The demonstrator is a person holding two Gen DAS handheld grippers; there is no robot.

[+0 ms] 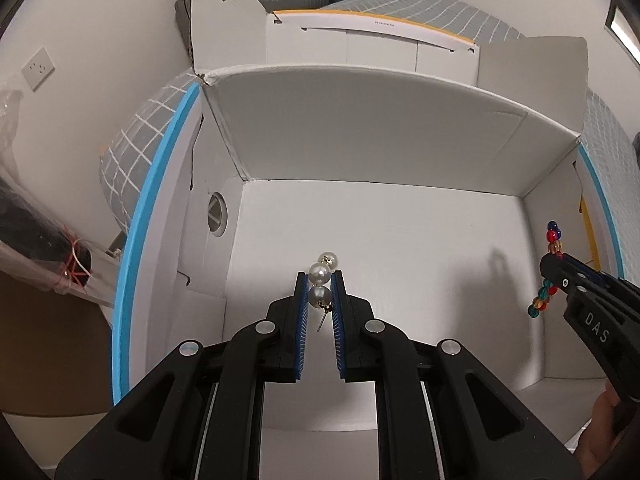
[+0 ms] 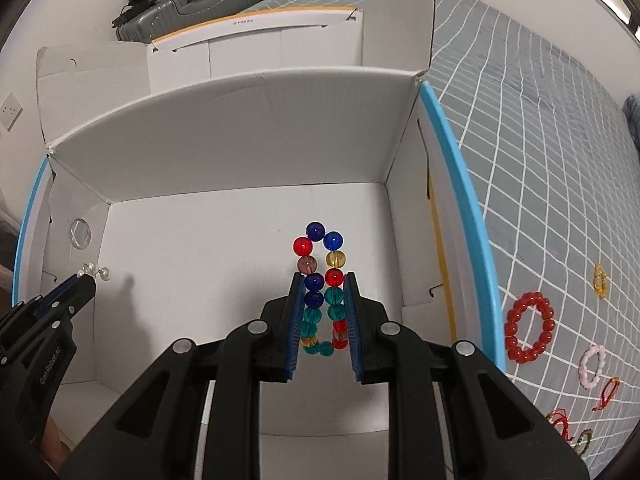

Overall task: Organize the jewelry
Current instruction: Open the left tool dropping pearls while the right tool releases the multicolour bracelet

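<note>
Grey grid-checked bed (image 2: pixel 540 160); smooth white cardboard box (image 2: pixel 240 136). Left tool (image 1: pixel 320 280) clamps pearl earrings (image 1: pixel 321 276); right tool (image 2: pixel 323 280) clamps round glass-bead bracelet (image 2: pixel 320 276).

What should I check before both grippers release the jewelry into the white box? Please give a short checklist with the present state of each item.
1. Left gripper holds the pearl earrings between its pads: ok.
2. Right gripper holds the multicolored bead bracelet, both strands pinched: ok.
3. Both grippers are over the open white box, inside its walls: ok.
4. Box floor under the two pieces is bare: ok.
5. Height above the floor is small enough for a gentle drop: cannot tell.
6. All jewelry is collected: not ok; the red bead bracelet, the pink bracelet and other pieces lie on the grid bedspread.
</note>
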